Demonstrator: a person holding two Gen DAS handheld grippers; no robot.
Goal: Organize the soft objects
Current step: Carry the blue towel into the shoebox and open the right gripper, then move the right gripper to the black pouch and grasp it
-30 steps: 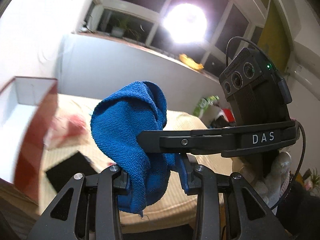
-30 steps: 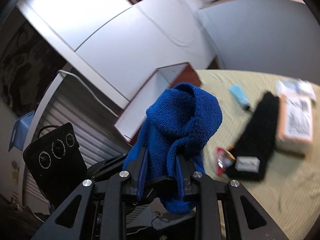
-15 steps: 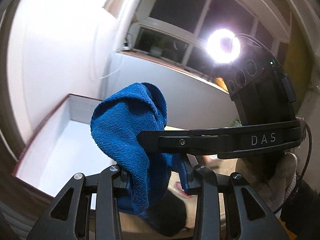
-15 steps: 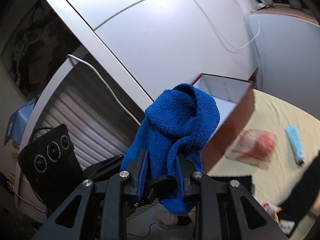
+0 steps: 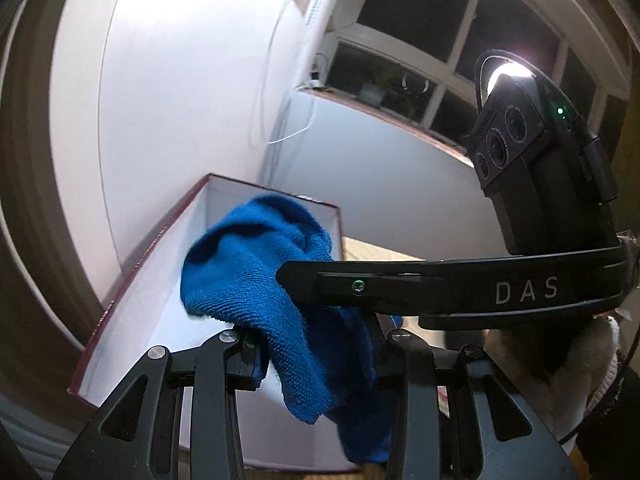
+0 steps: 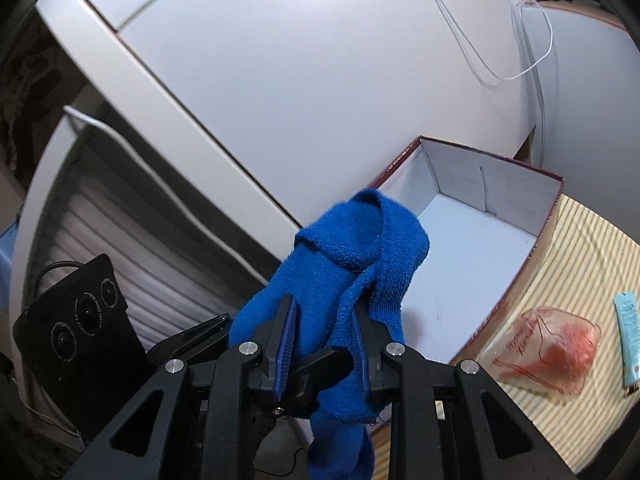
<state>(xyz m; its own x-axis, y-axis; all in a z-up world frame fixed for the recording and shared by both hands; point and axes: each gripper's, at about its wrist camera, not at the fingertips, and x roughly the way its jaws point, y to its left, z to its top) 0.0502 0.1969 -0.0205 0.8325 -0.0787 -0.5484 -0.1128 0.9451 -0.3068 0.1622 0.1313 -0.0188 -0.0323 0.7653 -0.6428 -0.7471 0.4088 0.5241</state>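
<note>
Blue towel (image 5: 276, 280) between both tongs, above box (image 6: 472, 240)

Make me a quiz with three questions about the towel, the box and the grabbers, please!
1. Where is the towel?
A. lying in the box
B. held up by both grippers
C. on the floor

2. What colour is the towel?
A. red
B. yellow
C. blue

3. What is inside the box?
A. nothing that shows
B. a pile of socks
C. a ball

Answers:
1 B: the right gripper and the left gripper both pinch it, in front of the box.
2 C: its cloth is bright blue in both views.
3 A: the white bottom that shows is bare.
</note>
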